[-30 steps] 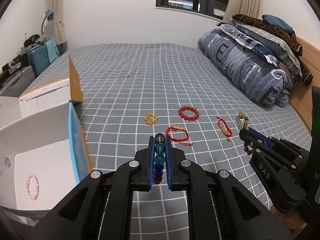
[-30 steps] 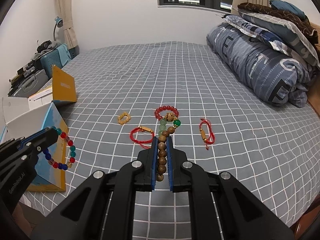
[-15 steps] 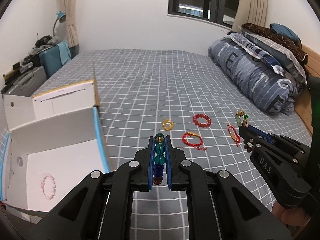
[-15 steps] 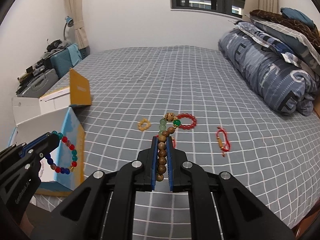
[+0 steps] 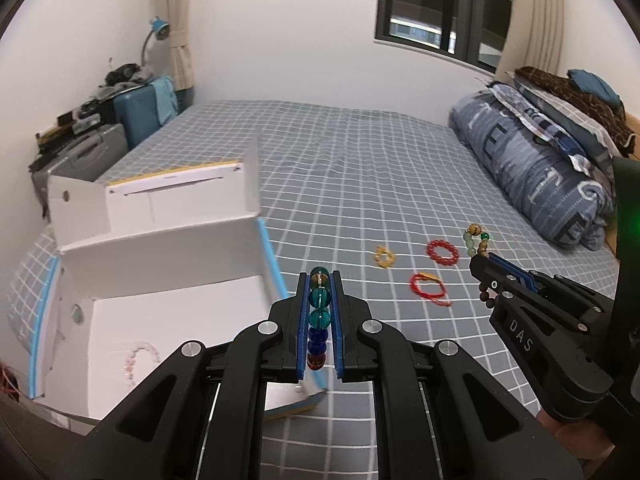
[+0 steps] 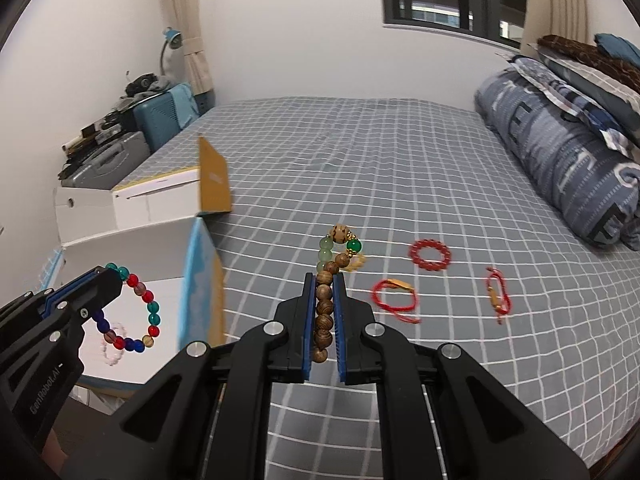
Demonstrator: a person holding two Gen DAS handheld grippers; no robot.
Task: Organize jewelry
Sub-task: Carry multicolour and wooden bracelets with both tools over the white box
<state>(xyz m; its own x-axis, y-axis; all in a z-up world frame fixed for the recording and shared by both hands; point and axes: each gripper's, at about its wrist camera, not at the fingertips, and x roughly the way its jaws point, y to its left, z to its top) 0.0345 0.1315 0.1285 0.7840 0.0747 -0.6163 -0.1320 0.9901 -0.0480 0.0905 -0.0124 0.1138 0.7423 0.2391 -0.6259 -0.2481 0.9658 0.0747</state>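
Gripping a glass-bead bracelet [image 5: 319, 316] in my left hand-held gripper [image 5: 320, 280] above the open white box [image 5: 168, 276], my right hand-held gripper [image 6: 324, 280] clamps a wooden-bead bracelet [image 6: 325, 312] over the bed [image 6: 360, 160].

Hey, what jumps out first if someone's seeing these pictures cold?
Each gripper is clamped on a bracelet: the left gripper holds a multicoloured glass bead bracelet over the open white box, and the right gripper holds a wooden bead bracelet. Beyond them, red bracelets lie on the grey checked bedspread.
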